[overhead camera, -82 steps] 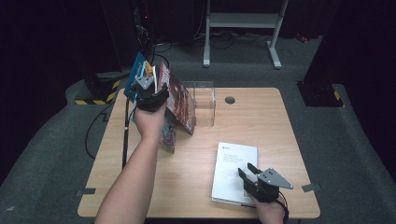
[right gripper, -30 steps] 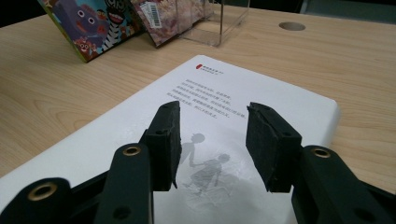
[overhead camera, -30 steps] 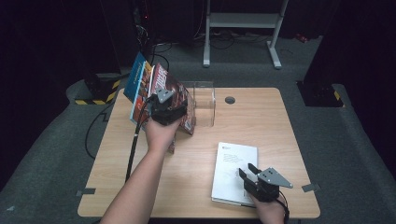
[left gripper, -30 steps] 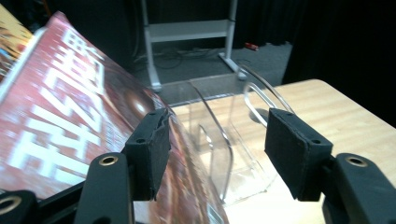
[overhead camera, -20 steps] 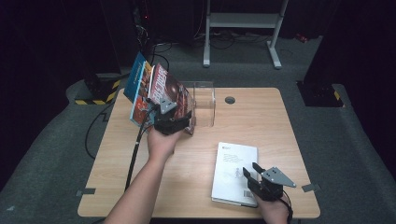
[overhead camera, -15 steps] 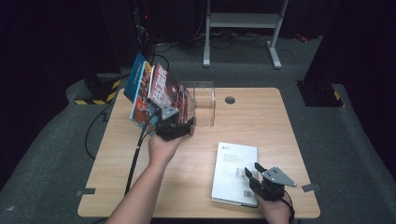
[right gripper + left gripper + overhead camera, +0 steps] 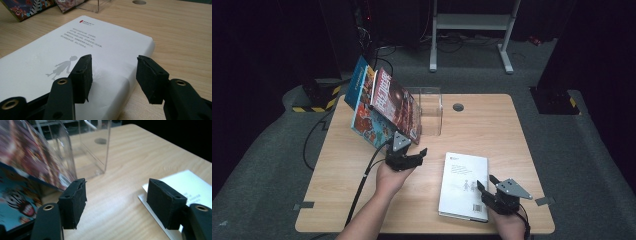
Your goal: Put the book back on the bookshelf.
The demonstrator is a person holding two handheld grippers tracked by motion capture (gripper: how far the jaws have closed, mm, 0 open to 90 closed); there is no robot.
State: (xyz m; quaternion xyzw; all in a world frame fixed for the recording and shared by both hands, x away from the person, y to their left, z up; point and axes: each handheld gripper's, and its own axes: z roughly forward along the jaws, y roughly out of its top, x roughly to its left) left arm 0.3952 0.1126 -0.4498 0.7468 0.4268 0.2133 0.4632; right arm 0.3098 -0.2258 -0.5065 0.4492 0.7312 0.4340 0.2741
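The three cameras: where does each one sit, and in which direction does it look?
High view: above the person's side, looking forward and down on the table; both forearms and the left gripper show.
Left gripper view: between its open jaws, facing the clear box and colourful books.
Right gripper view: low over the white book, with open jaws.
All three show the white book.

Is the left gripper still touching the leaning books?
Apart. The left gripper view shows the left gripper with jaws open on bare table, the leaning books just beyond its pad.
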